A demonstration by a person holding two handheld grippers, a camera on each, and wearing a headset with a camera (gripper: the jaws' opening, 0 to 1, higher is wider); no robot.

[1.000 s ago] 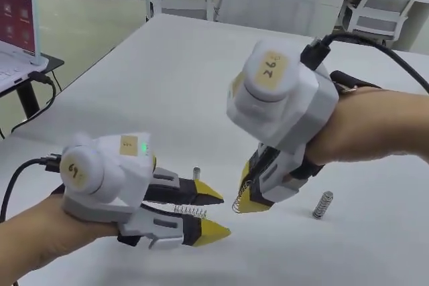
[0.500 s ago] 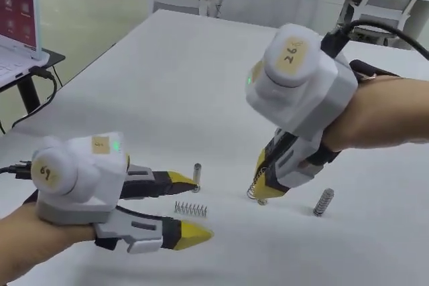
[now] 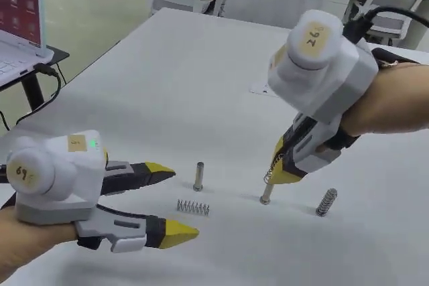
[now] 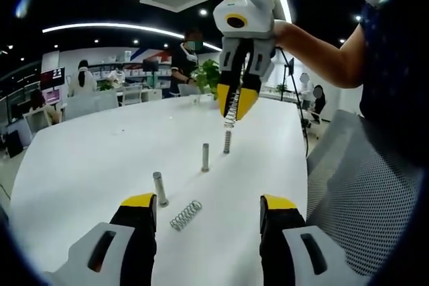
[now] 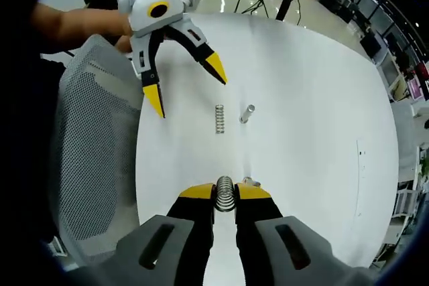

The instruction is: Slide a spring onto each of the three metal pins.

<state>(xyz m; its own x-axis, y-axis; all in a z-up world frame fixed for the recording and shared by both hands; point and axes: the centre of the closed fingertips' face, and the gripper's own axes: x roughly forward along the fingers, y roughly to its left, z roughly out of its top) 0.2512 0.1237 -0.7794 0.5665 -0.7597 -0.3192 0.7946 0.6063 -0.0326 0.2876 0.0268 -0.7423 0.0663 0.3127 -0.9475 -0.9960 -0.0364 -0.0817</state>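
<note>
Currently: white tabletop [image 3: 188, 65]; left white-and-yellow gripper [image 3: 175, 200], jaws spread, empty; right white-and-yellow gripper [image 3: 285, 175], pinching a steel coil spring [image 5: 225, 193] just above the bare middle metal pin [image 3: 267, 195]. Second loose coil spring [image 3: 193, 207] lies flat near the bare left metal pin [image 3: 199, 175]. Risk: the tilted held spring snags the pin tip, buckles, pops free.

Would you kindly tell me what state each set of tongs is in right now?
Left tongs: open, holding nothing.
Right tongs: closed on a spring.
</note>
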